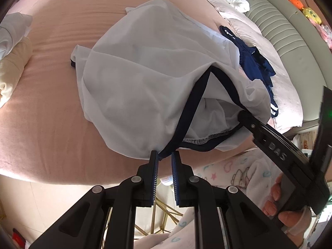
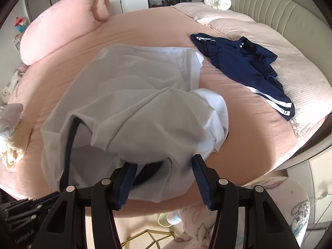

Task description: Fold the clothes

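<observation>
I am laying the white shirt (image 1: 145, 72) down on the pink bed (image 1: 51, 114), and the trick is to keep the dark-trimmed neckline (image 1: 193, 108) taut between my two claws so the body settles flat instead of bunching. I should lower both ends evenly, draw them gently apart towards the near edge of the bed, and let go only once the cloth rests smooth.

My left claw (image 1: 165, 157) is clenched nearly tight on the dark trim, the blue pads (image 1: 155, 178) pinching just that thin edge. My right claw (image 2: 164, 178) stands about half open around a thick bundle of the shirt's fabric near the collar; the left pad presses into the cloth, but whether the right pad truly bites it I cannot tell, since the fold hides the contact.

The shirt lies mostly on the bed already, rumpled, its near end lifted by my claws. The navy shorts (image 2: 244, 62) lie well apart, by the pillows
</observation>
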Demonstrator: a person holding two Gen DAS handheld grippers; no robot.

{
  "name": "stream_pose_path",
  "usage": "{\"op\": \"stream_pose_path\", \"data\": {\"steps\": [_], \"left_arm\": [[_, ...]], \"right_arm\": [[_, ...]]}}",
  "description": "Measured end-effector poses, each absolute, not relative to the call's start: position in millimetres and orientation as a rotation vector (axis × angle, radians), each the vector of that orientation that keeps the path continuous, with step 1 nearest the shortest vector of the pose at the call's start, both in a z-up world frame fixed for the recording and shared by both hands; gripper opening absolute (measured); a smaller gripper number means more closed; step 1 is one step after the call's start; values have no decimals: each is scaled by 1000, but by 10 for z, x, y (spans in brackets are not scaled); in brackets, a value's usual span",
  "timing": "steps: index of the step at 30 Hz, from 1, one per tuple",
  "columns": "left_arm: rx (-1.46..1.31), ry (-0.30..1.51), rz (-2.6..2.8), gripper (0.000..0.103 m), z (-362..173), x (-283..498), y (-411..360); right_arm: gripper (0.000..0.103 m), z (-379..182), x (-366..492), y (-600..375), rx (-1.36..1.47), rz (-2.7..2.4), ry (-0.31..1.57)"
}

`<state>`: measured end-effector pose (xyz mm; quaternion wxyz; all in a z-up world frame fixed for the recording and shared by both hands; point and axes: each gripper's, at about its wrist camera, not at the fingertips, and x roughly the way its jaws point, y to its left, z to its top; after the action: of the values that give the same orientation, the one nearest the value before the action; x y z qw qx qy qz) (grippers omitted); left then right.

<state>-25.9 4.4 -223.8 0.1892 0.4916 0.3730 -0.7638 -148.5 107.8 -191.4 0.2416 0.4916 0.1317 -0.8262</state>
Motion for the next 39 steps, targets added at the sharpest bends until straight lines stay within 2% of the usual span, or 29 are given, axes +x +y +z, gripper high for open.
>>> {"op": "stream_pose_path", "data": {"steps": [4, 5, 6, 7, 10, 11, 13, 14, 15, 27, 39], "left_arm": [[1395, 1072, -2158, 11, -2200, -222, 25], [1408, 1066, -2173, 11, -2173, -227, 33], [1427, 1051, -2193, 11, -2142, -244, 48], [1447, 1036, -2213, 11, -2110, -261, 64], [1455, 1038, -2223, 12, -2057, -309, 75], [1451, 1044, -2210, 15, -2055, -320, 72], [1458, 1018, -2194, 38, -2069, -351, 91], [1463, 993, -2193, 56, -2083, -375, 116], [1455, 977, -2192, 60, -2092, -387, 140], [1356, 684, -2087, 60, -1914, -186, 322], [1382, 561, -2036, 60, -2210, -244, 227]], "right_arm": [[53, -1988, -1544, 961, 1354, -2291, 423], [49, -2004, -1552, 932, 1355, -2296, 441], [27, -2009, -1546, 911, 1354, -2294, 461], [13, -2015, -1540, 889, 1353, -2293, 481], [10, -1994, -1543, 928, 1363, -2295, 465], [10, -1983, -1547, 952, 1368, -2296, 451], [10, -1958, -1558, 1006, 1378, -2299, 418], [10, -1936, -1574, 1053, 1386, -2305, 383], [10, -1913, -1577, 1097, 1387, -2309, 359], [10, -1876, -1512, 1485, 1389, -2235, 171], [10, -1874, -1491, 1709, 1405, -2206, 50]]}}
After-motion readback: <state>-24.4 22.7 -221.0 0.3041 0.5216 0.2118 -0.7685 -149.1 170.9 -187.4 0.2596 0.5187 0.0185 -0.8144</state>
